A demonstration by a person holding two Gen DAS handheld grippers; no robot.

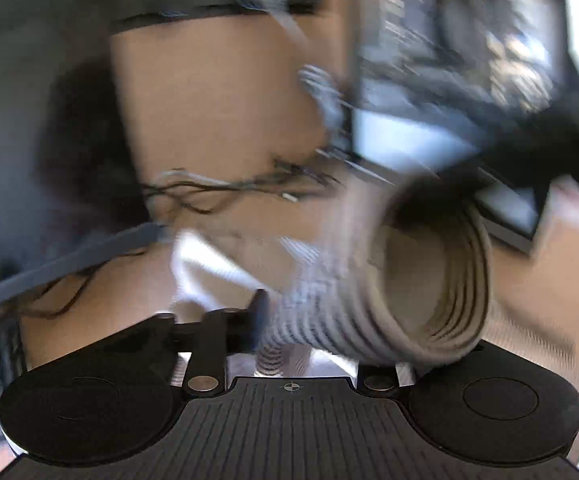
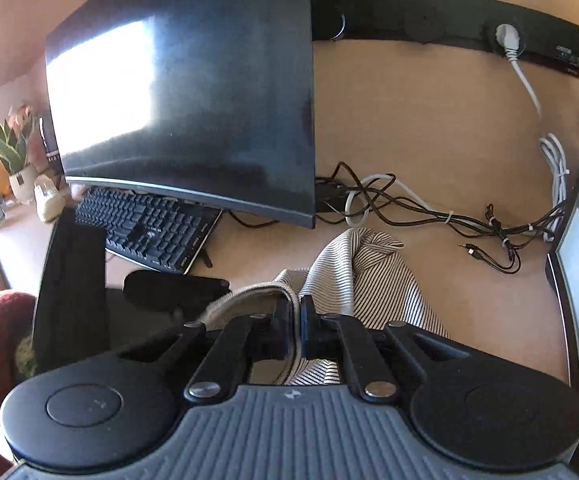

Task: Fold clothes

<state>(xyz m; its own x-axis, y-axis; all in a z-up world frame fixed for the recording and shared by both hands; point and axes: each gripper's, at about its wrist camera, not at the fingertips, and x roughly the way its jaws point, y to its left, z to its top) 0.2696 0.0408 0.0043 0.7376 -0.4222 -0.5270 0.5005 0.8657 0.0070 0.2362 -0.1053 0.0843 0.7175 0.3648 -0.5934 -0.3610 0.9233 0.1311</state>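
1. My right gripper (image 2: 300,320): jaws pinched tight on the grey hem of the striped garment (image 2: 373,280).
2. The cloth bunches just ahead of my right fingers on the desk (image 2: 429,128), short of the cables (image 2: 429,208) and right of the monitor (image 2: 193,100).
3. My left gripper (image 1: 281,320): view blurred, cannot tell its grip; the striped cloth's ribbed cuff hangs right against it.

A tan desk (image 2: 429,128) holds a dark monitor (image 2: 193,96), keyboard (image 2: 149,228), tangled cables (image 2: 429,208) and potted plants (image 2: 13,160).
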